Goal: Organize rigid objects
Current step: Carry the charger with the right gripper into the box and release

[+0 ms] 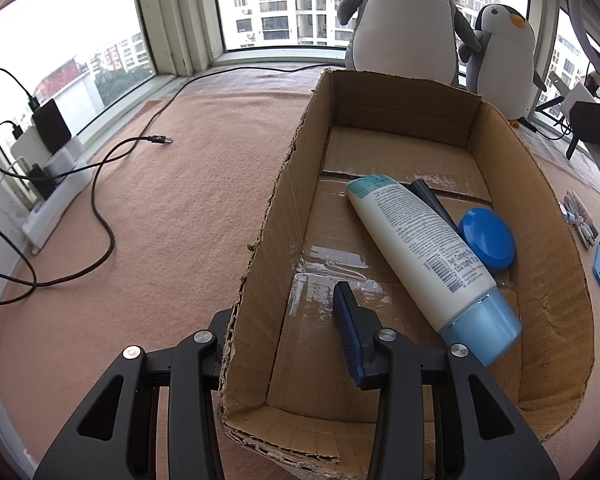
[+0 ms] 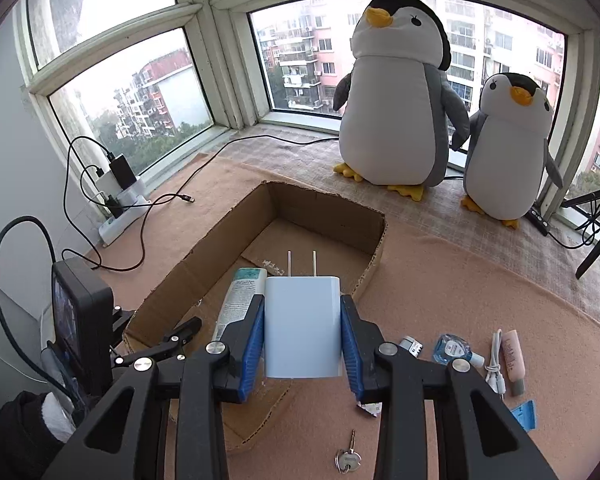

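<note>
An open cardboard box lies on the peach cloth. In it lie a white lotion tube with a blue cap, a round blue lid and a dark object partly under the tube. My left gripper straddles the box's near left wall, one finger outside and the blue-padded one inside. Its inner pad stands clear of the wall. My right gripper is shut on a white plug charger, prongs pointing away, above the box at its near right side. The tube shows beside it.
Two plush penguins stand behind the box by the window. A black cable and a power strip lie left. Right of the box lie a key, a small bottle, a white cable and a pink tube.
</note>
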Available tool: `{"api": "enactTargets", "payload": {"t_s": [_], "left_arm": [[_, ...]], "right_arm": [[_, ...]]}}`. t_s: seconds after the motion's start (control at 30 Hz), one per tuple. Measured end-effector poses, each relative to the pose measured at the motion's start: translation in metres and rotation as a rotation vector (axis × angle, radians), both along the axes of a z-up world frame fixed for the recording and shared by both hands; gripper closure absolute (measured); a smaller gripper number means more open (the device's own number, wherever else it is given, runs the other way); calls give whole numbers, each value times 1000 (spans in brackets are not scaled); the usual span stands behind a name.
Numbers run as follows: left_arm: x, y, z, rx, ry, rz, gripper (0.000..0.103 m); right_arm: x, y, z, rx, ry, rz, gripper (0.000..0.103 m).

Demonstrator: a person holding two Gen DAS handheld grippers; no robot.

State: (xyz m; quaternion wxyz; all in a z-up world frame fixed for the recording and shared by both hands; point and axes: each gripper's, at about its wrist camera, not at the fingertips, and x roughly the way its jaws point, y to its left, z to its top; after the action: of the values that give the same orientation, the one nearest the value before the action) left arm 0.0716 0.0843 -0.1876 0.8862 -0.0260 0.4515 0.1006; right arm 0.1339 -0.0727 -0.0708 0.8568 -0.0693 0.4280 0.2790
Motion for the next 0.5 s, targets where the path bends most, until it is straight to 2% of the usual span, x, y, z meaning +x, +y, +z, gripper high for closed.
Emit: {"api": "enactTargets", "payload": {"t_s": [0.5], "left_arm": [[1, -1, 0, -6, -4, 5, 64]], "right_arm": [[39, 34, -35, -85, 25, -2, 71]]}}
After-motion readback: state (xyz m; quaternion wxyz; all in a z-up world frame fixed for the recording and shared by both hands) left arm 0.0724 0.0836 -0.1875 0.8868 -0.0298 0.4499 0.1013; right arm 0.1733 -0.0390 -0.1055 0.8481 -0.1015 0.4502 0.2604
